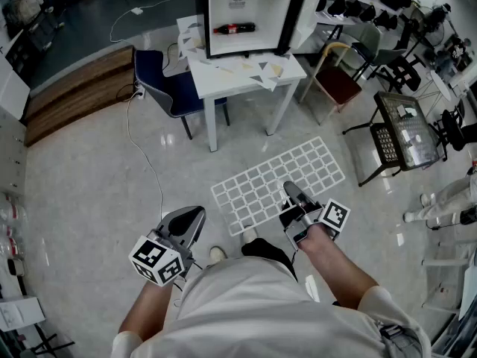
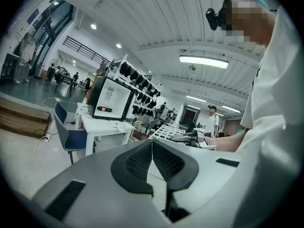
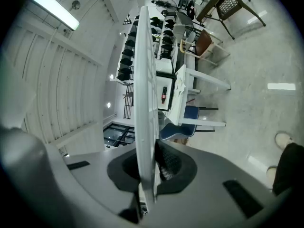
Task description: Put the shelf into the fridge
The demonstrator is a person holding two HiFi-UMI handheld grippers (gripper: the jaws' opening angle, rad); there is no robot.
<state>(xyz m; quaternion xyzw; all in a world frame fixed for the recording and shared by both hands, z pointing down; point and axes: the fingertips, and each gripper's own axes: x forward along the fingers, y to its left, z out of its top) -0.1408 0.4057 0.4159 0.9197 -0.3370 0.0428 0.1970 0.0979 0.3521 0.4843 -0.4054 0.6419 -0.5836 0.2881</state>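
Observation:
A white grid shelf (image 1: 276,181) hangs level above the floor, and my right gripper (image 1: 292,194) is shut on its near edge. In the right gripper view the shelf (image 3: 145,80) stands edge-on between the pads of the right gripper (image 3: 149,163). The small fridge (image 1: 250,13) sits open on a white table (image 1: 246,73) ahead, with a cola bottle (image 1: 235,29) lying inside. The fridge (image 3: 164,93) also shows far off past the shelf. My left gripper (image 1: 195,213) is lower left, shut and empty. In its own view the left gripper (image 2: 152,148) has its pads pressed together, and the fridge (image 2: 111,99) is far ahead.
A blue chair (image 1: 168,84) stands left of the table, a brown-seated chair (image 1: 335,80) right of it. A black wire cart (image 1: 402,129) is at the right. A cable (image 1: 145,155) runs over the floor. A wooden platform (image 1: 74,92) lies far left. Loose papers (image 1: 261,69) cover the table.

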